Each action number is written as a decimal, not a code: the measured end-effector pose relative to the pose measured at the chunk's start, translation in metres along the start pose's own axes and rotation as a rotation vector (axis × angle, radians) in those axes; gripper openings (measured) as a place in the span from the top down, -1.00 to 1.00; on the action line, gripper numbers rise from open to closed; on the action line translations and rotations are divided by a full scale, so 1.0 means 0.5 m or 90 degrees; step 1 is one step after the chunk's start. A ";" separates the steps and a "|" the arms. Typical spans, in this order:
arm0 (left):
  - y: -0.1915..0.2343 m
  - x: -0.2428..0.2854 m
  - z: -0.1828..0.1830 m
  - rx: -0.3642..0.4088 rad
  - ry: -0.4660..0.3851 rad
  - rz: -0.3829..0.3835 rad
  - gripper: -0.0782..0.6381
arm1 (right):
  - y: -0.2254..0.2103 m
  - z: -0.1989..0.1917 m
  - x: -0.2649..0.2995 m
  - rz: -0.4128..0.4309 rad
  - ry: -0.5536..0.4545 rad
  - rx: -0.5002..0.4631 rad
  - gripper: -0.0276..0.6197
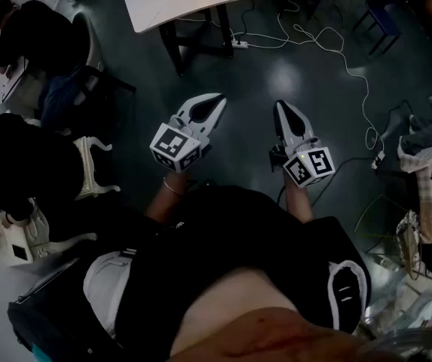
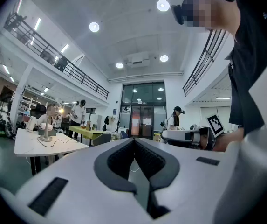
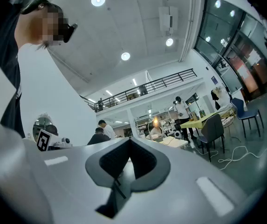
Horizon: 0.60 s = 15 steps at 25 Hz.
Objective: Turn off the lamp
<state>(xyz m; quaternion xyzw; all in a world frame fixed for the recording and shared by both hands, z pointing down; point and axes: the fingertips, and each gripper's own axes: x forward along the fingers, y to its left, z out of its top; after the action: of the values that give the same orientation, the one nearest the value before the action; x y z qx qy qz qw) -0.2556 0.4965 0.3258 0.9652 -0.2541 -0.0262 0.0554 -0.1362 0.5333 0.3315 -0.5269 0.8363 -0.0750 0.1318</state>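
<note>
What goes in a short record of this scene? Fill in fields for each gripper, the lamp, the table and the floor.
left gripper: shut, empty, held above the floor
right gripper: shut, empty, beside the left one
lamp: on the table, well apart from both grippers, appears lit
table: white, ahead of the person
floor: dark, with a white cable trailing across it
</note>
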 end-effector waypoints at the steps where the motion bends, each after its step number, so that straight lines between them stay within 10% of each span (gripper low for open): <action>1: 0.003 -0.002 -0.004 0.003 0.000 0.001 0.76 | 0.002 0.002 0.003 0.000 -0.001 0.002 0.93; 15: -0.002 -0.022 -0.008 0.001 0.007 0.001 0.76 | 0.020 -0.003 0.000 0.000 -0.008 0.005 0.93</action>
<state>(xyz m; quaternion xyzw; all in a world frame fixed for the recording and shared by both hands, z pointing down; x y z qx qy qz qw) -0.2642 0.5029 0.3301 0.9652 -0.2546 -0.0207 0.0562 -0.1452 0.5377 0.3302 -0.5265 0.8354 -0.0749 0.1388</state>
